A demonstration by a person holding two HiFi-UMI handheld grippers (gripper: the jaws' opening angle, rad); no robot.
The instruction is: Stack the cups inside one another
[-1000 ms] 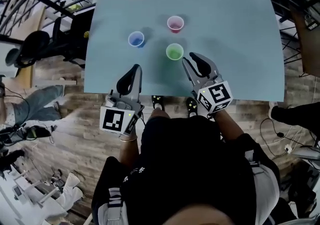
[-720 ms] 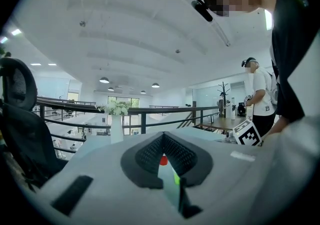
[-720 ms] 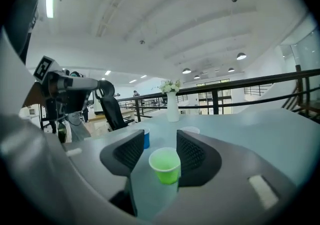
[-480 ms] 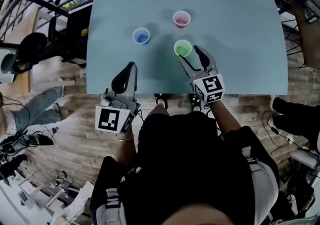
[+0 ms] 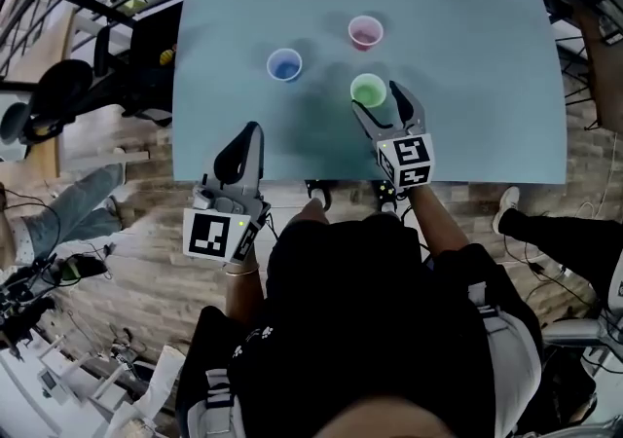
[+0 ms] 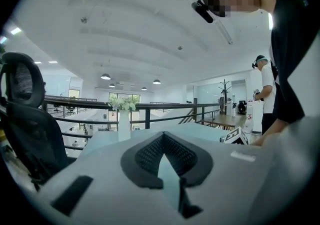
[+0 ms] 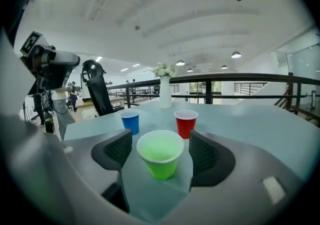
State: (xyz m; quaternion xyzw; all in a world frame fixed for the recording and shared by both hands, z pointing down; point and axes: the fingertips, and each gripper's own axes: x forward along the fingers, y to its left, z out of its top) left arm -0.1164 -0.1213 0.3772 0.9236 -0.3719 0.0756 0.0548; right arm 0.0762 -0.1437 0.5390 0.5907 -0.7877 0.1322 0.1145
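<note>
The right gripper [image 5: 378, 97], jaws just opening wide, is straddling the green cup [image 7: 160, 155] near the table's [image 5: 467, 56] front edge without pinching it. The left gripper [image 5: 250, 131] is hovering pressed together, empty.

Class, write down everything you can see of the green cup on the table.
The green cup is tapered, plastic-looking, with a rolled rim; empty, upright, mouth up on the pale blue table, apart from the blue cup and red cup. It stands between the right gripper's jaws, which have just been opening; the pads flank it without touching.
</note>
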